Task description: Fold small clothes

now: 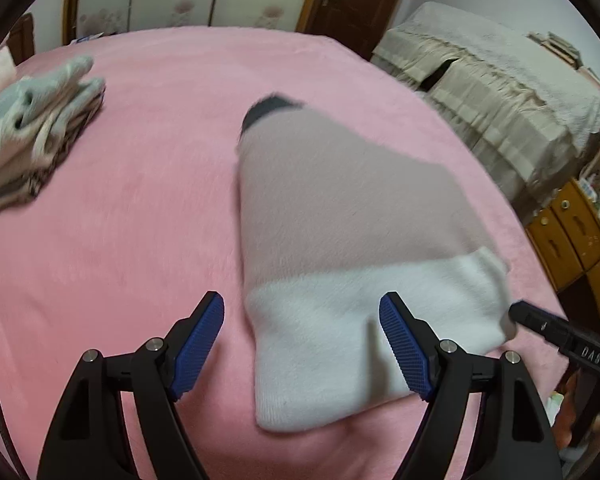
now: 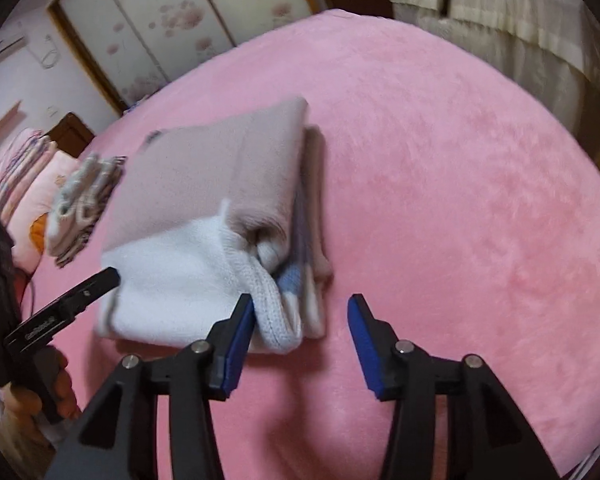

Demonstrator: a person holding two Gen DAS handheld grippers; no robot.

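Counted one folded sweater (image 1: 340,240), mauve and white, lying just ahead of the open claws. Counted one heap of small clothes (image 1: 32,132) far off to the left of the left claw (image 1: 300,336). Counted two claws, left and right (image 2: 300,332). Counted one pink blanket (image 1: 120,240) beneath.

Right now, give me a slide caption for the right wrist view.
Open right gripper beside a folded pink-and-white sweater on the pink blanket.

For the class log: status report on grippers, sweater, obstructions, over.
Left gripper open over sweater. Right gripper open at its folded edge, nothing held. Folded pile lies apart, nothing in the way.
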